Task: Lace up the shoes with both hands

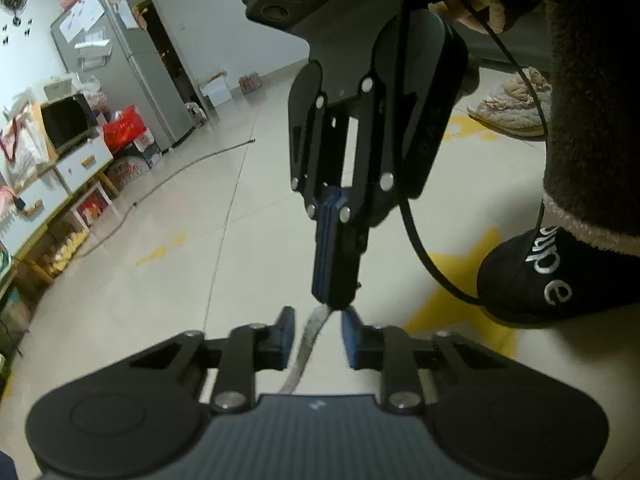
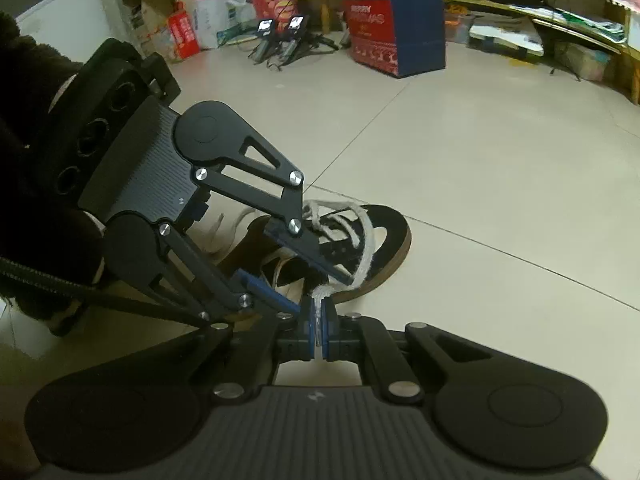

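A black shoe (image 2: 386, 240) with a brown sole lies on the tiled floor, loosely threaded with a whitish lace (image 2: 366, 252). My right gripper (image 2: 320, 322) is shut on the lace's end just in front of the shoe. In the left wrist view it reaches down from above (image 1: 331, 296), its blue pads pinched together on the lace (image 1: 310, 340). My left gripper (image 1: 318, 334) sits directly below those tips. Its jaws straddle the lace with a gap on each side, and the pads do not press on it. From the right wrist view the left gripper (image 2: 320, 292) comes in from the left over the shoe's opening.
A foot in a black slipper (image 1: 540, 276) stands close on the right, with fluffy beige slippers (image 1: 512, 112) behind. A fridge (image 1: 120, 60), a microwave (image 1: 64, 120) and shelves line the left wall. A cable (image 1: 180, 176) crosses the floor. A blue-red gift bag (image 2: 396, 20) stands beyond the shoe.
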Tool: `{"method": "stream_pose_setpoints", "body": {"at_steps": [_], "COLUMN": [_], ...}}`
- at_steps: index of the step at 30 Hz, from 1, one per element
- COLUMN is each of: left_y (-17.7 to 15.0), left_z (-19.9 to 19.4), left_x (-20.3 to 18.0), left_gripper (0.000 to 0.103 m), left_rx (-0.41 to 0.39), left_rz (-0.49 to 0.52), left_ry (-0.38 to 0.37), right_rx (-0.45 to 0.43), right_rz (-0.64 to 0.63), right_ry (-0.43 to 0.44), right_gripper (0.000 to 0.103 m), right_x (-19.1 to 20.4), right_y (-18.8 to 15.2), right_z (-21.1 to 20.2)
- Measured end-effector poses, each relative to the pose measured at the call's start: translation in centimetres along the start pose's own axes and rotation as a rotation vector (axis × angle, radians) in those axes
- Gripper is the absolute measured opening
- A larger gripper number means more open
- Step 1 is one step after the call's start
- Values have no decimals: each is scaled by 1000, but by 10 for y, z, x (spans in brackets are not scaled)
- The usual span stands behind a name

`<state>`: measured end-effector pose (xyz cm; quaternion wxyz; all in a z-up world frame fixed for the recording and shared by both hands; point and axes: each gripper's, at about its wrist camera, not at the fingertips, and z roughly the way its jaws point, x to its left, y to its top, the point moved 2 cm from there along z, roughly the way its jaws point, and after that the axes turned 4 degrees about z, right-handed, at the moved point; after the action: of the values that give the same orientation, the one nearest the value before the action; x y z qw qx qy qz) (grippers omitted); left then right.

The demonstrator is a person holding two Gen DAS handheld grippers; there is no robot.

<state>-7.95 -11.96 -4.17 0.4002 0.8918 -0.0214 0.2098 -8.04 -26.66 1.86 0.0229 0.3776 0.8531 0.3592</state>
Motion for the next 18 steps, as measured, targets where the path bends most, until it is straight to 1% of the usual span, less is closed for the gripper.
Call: {"method": "stream_pose_setpoints", "body": {"at_steps": [1,2,4,7,8,9,10,11,12,15,18], "left_y": [0,1,2,2,0,-2,-5,-8,-11,-21,-27], "left_z": [0,1,1,4,6,5,4,2,0,-6,-11], "left_x": [0,0,0,7,10,15,21,27,32,47,53], "left_gripper": [5,3,2,2,2,2,2,2,2,2,2], "left_rx": [0,-1,-1,20,36,51,57,63,68,60,39], "left_rz": [0,-2,-12,-57,-93,-145,-219,-293,-364,-542,-643], "left_ry": [-2,-9,-22,-8,3,18,25,32,38,34,19], "right_rx": [1,0,-2,-19,-37,-55,-74,-99,-123,-181,-223], "right_rz": [-2,5,22,102,131,160,191,239,285,429,537], "right_ry": [2,1,-2,-13,-15,-17,-20,-23,-23,26,83], "right_gripper": [3,3,3,7,7,11,25,35,35,35,35], "right_x": [-1,-2,-5,-12,-15,-19,-22,-27,-33,-47,-54], "right_y": [1,1,0,-3,-3,-4,-4,-5,-5,-8,-9], "right_z": [0,0,-2,-1,-2,-4,-5,-7,-9,-11,-7]}}
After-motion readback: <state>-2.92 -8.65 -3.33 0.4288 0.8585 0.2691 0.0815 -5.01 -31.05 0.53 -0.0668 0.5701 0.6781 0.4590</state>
